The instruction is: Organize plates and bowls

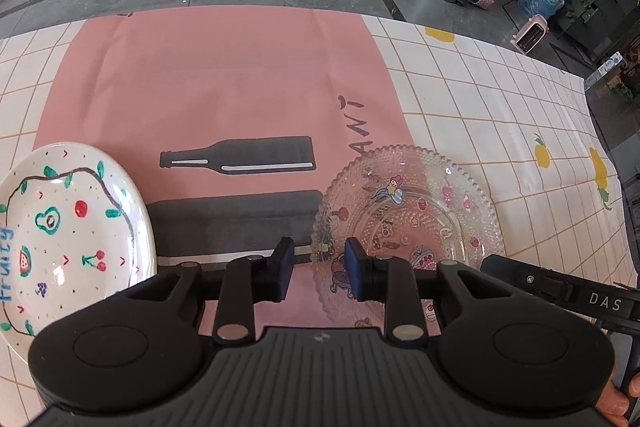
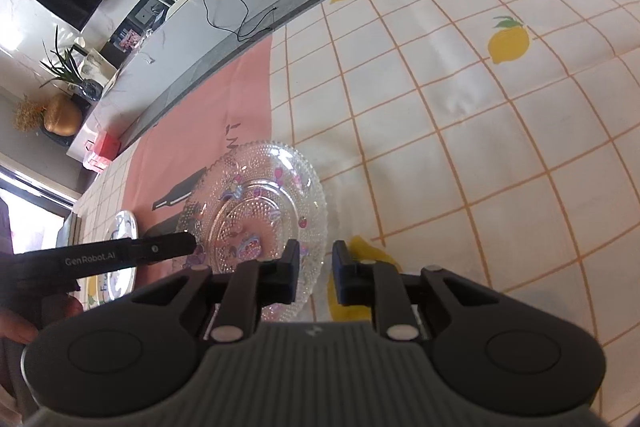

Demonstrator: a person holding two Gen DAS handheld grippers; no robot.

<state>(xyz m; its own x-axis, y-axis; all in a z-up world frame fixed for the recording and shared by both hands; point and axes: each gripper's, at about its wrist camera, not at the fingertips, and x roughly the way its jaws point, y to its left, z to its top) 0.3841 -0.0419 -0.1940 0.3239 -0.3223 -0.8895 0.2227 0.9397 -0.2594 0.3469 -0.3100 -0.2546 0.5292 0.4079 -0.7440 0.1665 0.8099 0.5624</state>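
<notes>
My left tongs [image 1: 319,269] and right tongs [image 2: 316,273], both apart, straddle the glass plate's [image 1: 408,219] near rim; white plate [image 1: 68,227] lies left.

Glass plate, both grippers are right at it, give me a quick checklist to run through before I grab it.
1. Left gripper open: ok.
2. Right gripper open: ok.
3. Glass plate rim between the right gripper's fingers: ok, the rim edge sits in the gap.
4. Rim between the left gripper's fingers: ok, one pad overlaps the plate.
5. Plate empty, nothing stacked on it: ok.
6. Painted fruit plate apart from the glass plate: ok.
</notes>
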